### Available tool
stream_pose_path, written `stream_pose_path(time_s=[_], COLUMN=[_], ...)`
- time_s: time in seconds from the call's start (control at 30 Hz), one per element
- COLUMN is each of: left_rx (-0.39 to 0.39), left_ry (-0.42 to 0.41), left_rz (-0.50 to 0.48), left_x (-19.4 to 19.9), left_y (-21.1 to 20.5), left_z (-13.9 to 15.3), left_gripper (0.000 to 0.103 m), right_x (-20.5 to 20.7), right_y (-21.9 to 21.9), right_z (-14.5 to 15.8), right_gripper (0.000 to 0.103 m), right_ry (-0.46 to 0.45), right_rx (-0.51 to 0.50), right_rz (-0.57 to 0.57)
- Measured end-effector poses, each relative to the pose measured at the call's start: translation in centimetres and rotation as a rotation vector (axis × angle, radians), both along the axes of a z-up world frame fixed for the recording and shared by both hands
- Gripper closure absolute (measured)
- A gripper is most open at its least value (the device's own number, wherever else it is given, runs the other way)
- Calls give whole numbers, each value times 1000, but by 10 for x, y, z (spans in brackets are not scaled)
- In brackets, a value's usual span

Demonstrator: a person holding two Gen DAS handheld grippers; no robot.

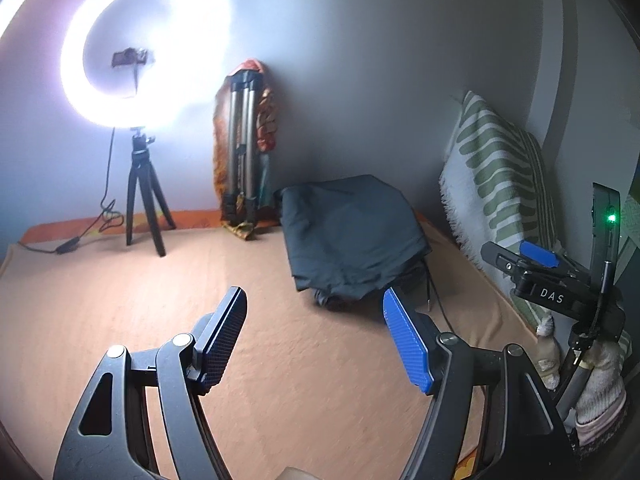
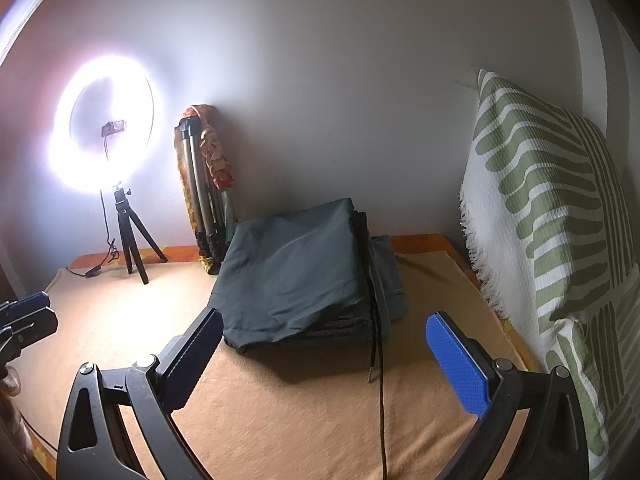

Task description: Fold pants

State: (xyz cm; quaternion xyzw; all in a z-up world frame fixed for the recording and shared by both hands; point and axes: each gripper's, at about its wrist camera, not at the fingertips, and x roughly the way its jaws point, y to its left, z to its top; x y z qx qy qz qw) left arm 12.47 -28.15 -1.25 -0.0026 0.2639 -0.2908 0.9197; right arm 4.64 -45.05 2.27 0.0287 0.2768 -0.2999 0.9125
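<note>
Showing as smooth, matt dark cloth: pants (image 2: 296, 268). Lying beneath as soft, faintly napped peach cloth: blanket (image 2: 280, 412). Reading as coarse woven cloth with a frayed fringe: green-and-white pillow (image 2: 532, 200), far right. Presenting finely dimpled blue plastic pads (image 2: 458, 364) on matt black plastic arms. Gleaming as brushed metal: folded tripod (image 2: 198, 184), far left.

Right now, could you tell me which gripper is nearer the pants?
Right. The right gripper faces the folded pants squarely, close in front; the left gripper sits off to their left.
</note>
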Motion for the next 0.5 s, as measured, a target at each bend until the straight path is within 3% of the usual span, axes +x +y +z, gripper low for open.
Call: stream_pose_path(time_s=[0.3,0.4,0.5], left_rx=[21,23,23], left_ry=[-10,-3,-7], left_rz=[14,22,24], left_x=[-5,-6,-9], left_y=[2,1,2], left_z=[-4,-5,-7], left_gripper=[32,21,21], right_x=[-2,-4,-6], right_y=[3,6,10], right_z=[-8,-11,-13], right_gripper=[0,0,0], right_ry=[-1,5,7], right_rx=[-10,-18,-35], right_rz=[-19,-19,-21])
